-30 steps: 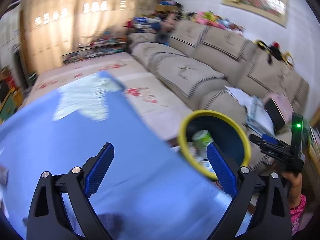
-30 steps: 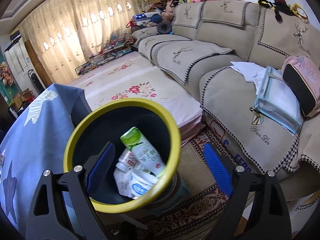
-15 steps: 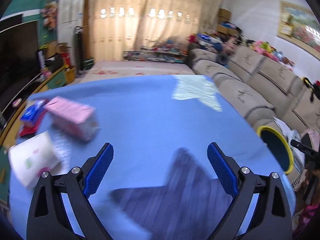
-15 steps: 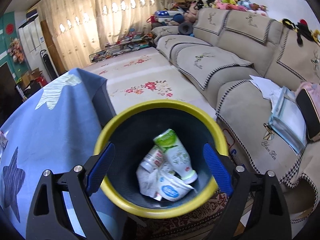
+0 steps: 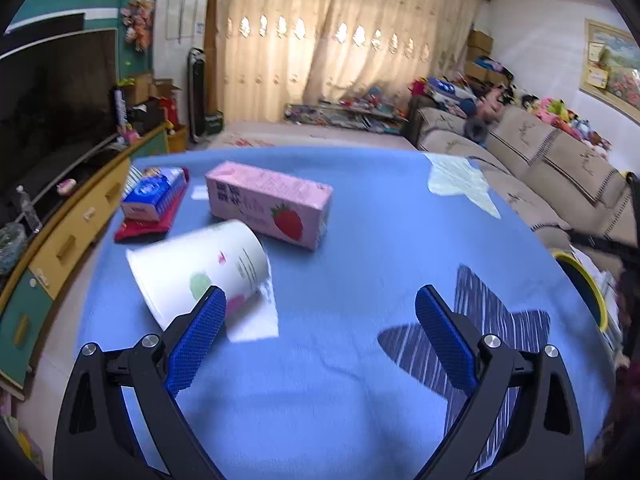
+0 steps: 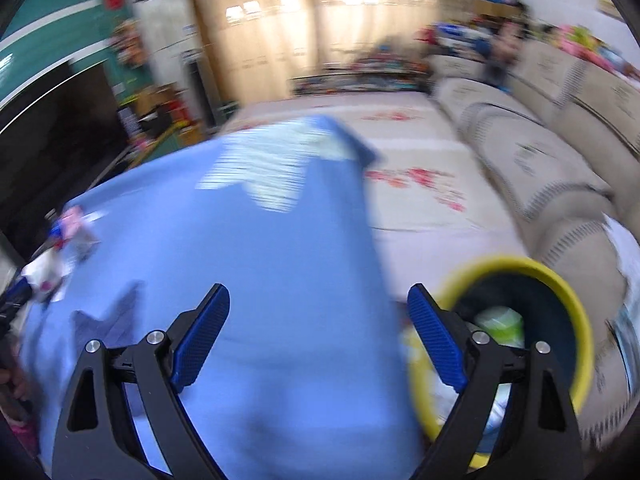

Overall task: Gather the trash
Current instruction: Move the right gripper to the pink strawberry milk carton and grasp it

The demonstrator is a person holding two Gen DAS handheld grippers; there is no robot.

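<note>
In the left wrist view a white paper cup lies on its side on the blue tablecloth, just ahead of my open, empty left gripper. A pink strawberry carton and a blue packet on a red one lie behind it. A white paper scrap lies by the cup. In the blurred right wrist view my open, empty right gripper hangs over the table edge; the yellow-rimmed bin with trash inside sits at its right.
A beige sofa runs along the right. A TV cabinet with yellow drawers stands at the left. The bin's rim shows at the table's right edge. A floral rug lies beyond the table.
Both grippers have swung left, away from the bin toward the table. The cup, carton and packets have come close in front of the left gripper. The bin has slid to the right wrist view's right.
</note>
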